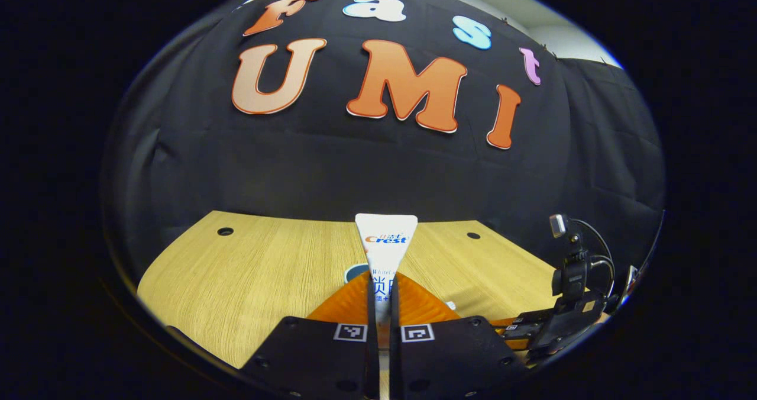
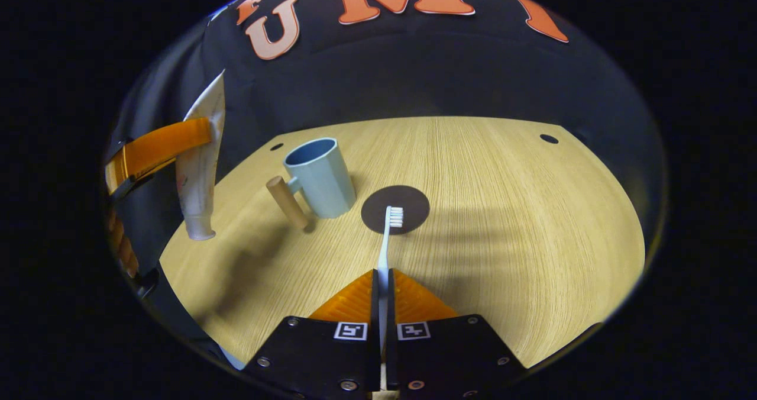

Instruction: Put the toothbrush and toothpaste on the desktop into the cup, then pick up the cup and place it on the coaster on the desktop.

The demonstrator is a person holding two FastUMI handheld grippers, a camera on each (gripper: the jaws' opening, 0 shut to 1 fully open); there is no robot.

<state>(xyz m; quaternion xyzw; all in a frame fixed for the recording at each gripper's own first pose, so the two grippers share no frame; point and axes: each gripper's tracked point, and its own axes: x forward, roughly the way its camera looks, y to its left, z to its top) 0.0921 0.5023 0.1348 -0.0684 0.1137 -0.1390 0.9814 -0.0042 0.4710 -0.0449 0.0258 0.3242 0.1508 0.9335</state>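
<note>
Wooden desktop (image 2: pixel 473 210) below us: our left gripper (image 1: pixel 382 296) pinches the toothpaste (image 1: pixel 385 246), our right gripper (image 2: pixel 382 287) pinches the toothbrush (image 2: pixel 387 240). We should aim slowly for the cup (image 2: pixel 319 175) at eleven o'clock.

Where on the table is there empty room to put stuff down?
The right side of the desktop, from the coaster to the far edge, is bare. It is crowded on the left: cup, its wooden handle, and the toothpaste held above.

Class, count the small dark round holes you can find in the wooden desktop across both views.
2. One dark round hole lies at the far left of the light wooden desktop, behind the blue cup; the other hole lies far right. Others may be hidden.
</note>
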